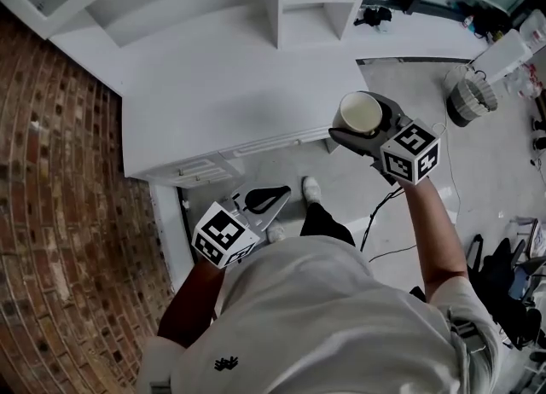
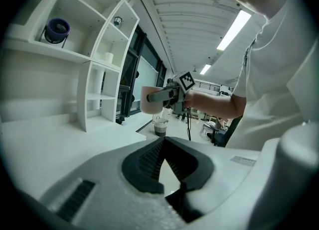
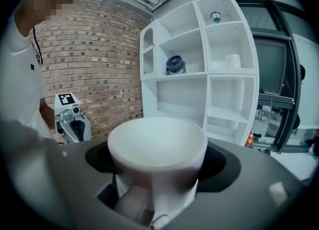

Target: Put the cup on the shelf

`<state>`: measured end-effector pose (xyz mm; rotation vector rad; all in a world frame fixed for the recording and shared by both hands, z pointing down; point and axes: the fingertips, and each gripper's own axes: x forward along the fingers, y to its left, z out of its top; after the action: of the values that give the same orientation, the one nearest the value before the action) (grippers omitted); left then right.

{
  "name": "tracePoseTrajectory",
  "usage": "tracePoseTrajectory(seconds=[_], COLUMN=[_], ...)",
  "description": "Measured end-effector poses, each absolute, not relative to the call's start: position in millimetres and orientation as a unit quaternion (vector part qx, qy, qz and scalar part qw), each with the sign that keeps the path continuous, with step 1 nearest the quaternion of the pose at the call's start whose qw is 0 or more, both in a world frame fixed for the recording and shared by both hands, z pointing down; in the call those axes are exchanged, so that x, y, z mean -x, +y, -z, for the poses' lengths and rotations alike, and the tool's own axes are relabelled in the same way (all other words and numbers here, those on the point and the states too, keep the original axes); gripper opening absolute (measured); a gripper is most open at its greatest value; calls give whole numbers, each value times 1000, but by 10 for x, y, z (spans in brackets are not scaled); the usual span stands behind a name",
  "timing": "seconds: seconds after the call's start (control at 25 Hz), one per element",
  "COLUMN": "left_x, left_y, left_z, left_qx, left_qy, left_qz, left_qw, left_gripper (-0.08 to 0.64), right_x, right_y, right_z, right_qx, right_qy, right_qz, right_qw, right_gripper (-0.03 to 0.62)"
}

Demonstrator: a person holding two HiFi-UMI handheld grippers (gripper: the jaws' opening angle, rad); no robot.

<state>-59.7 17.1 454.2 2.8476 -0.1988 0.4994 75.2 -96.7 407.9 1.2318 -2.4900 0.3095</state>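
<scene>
Aloft, right tool [image 1: 367, 124] clasping cup [image 3: 157, 147], seemingly level

The white counter [image 1: 213, 85] lies ahead of the right gripper [image 1: 367, 128], to its left and lower. A white shelf unit [image 3: 206, 94] stands directly on it, ahead of the gripper. Loaded compartments, all above the gripper: a dark blue round container [image 3: 175, 64]; a white mug [image 3: 232, 60] one compartment to the right; a small glass item [image 3: 215, 16] in the top row. The grey floor [image 1: 409, 85] lies beneath the gripper, and a basket [image 1: 472, 98] stands on it to the right.
</scene>
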Motion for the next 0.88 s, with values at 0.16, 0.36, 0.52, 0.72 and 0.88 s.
tracePoseTrajectory(seconds=[0.16,0.36,0.52,0.72,0.88], left_x=[493,292,97,-137,-295], left_y=[-178,-670,-1085,-1538,-1801], left_z=[-4500,-4438,-4369,-4292,-4279], left_qx=[-975,-973,-971,-969,-966], left_qy=[-80,-102,-116,-140,-154], left_qz=[-166,-165,-167,-163,-164], left_qw=[122,127,124,122,125], left_gripper=[6,6,6,6,6], right_x=[-950,-1222,-1428,-1655,-1802], right_y=[-1385,-1962,-2428,-3016,-3434], right_z=[-4024,-3955,-3897,-3830,-3814], right_qx=[-432,-422,-411,-398,-389], right_qy=[-880,-886,-892,-898,-902], right_qz=[-98,-87,-79,-70,-67], right_qw=[171,171,174,176,176], right_gripper=[454,454,454,453,454])
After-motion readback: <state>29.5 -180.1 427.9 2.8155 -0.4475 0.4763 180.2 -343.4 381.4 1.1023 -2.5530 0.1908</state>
